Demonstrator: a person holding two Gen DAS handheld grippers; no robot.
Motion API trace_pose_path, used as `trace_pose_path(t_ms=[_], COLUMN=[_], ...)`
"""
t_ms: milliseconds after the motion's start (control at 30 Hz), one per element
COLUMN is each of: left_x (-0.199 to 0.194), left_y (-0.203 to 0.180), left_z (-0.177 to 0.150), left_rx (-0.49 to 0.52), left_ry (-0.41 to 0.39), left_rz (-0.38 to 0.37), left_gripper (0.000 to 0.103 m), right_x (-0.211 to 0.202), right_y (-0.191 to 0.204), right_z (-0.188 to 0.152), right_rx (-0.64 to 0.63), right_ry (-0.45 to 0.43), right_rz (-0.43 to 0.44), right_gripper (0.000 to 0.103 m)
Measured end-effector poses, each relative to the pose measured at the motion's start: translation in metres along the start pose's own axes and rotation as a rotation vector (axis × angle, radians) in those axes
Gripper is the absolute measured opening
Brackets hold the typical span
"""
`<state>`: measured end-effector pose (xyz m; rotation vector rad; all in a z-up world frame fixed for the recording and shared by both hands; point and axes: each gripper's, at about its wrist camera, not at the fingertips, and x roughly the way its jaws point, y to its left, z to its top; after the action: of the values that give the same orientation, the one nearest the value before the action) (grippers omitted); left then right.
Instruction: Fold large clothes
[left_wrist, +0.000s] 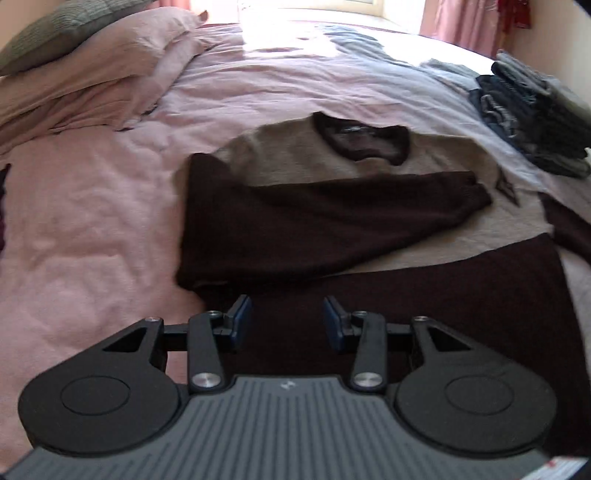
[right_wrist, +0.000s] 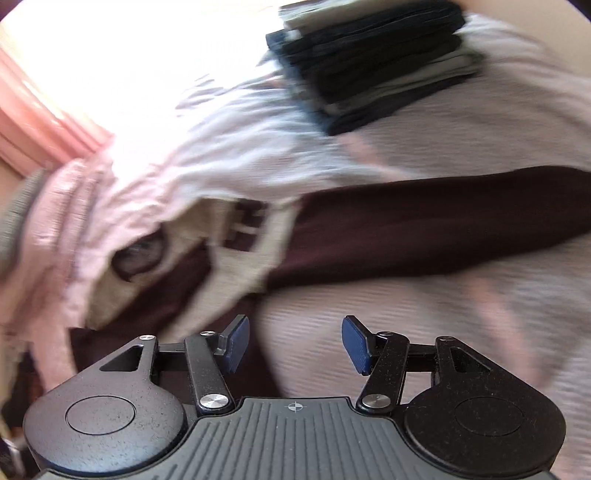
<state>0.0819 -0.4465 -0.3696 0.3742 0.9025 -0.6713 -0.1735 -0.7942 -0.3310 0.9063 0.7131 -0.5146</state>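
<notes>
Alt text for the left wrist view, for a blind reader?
A brown-and-beige knit sweater lies on a pink quilted bed, one dark sleeve folded across its chest. The left gripper hovers open and empty above its hem; folded dark clothes sit far right.

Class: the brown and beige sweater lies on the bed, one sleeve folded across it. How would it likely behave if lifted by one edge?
The sweater would probably sag: its folded sleeve drapes flat over the body. It looks like thick knit, so likely fairly heavy for cloth. On the soft pink bedspread it would likely bunch rather than slide.
</notes>
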Motion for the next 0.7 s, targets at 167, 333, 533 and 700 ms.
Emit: trace_pose_path(t_ms=[167,333,533,700], left_x=[0.003,0.016,0.038,0.048], left_y=[0.042,0.047,0.033,0.021], left_z=[0.002,0.004,0.003,0.009], left_rx=[-0.026,0.008,0.1,0.175], left_ry=[-0.01,-0.015,-0.018,-0.05], left_rz=[0.106,0.1,0.109,0.109], left_gripper=[0.043,0.05,0.05,0.043], right_x=[0.085,0.153,0.104,0.081], right_y=[0.03,0.038,0.062,0.052], right_z=[0.01,0.021,0.034,0.037], right_rx=[0.051,0.144,0.038,-0.02], right_ry=[0.033,0.045,-0.174,-0.186], right_rz=[0.157,0.13,0.19,0.091], right_gripper=[0.048,0.042,0.0,0.0])
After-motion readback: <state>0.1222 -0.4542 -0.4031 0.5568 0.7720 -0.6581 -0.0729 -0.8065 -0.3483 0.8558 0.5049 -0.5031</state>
